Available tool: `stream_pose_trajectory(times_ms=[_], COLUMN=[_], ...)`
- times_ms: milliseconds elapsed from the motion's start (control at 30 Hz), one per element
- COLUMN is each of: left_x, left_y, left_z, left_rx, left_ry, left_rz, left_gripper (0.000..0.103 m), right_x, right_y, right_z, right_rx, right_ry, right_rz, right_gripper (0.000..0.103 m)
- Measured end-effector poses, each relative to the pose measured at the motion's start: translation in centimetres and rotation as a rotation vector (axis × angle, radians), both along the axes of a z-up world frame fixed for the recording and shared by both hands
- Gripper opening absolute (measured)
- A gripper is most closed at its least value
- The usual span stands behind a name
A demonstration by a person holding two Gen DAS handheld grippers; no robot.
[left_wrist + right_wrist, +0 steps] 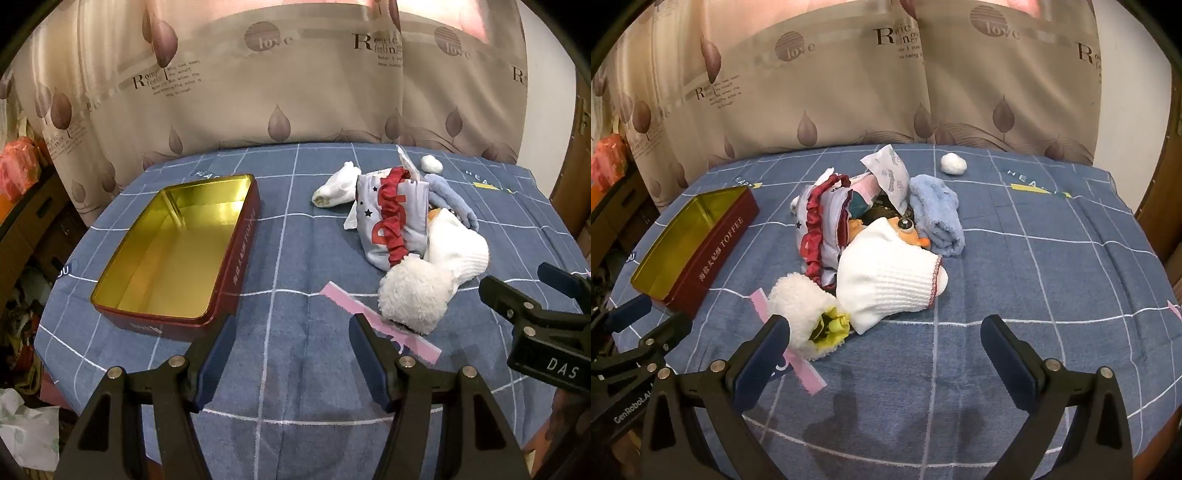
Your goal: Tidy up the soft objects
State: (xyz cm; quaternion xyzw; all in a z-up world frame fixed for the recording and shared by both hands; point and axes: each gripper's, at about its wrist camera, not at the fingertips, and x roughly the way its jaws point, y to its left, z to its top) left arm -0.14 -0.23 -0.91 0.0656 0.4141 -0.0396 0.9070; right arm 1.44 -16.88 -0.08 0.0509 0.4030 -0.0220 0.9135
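Right wrist view: one tin [701, 236], perhaps two white socks [886, 284], both grippers [886, 347] spread, empty.

Your left gripper [291, 354] tilts downward, jaws spread, nothing between the pads. Your right gripper [886, 354] tilts likewise, jaws spread wider, also empty. Both sit side by side.

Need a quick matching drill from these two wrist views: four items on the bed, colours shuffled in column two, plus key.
Things:
1. tin
2. folded towel
3. cotton ball
4. ruffle trim

Colours:
A. white
B. red outside, gold inside
C. dark red
D. light blue

Pairs: 1-B, 2-D, 3-A, 4-C
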Motion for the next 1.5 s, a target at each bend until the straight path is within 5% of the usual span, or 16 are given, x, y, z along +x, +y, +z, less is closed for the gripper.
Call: stream_pose_trajectory(times_ms=[1500], left_x=[-0.21], left_y=[-0.33], left_z=[-0.36], left_rx=[0.001], left_ry=[0.016], left_rz=[-0.005], left_gripper=[0.065], right_x=[-0.08], right_y=[-0.68], right_z=[0.41], right_rx=[0.015], right_ry=[0.004], right_rz=[-0.021], right_gripper=[0.103])
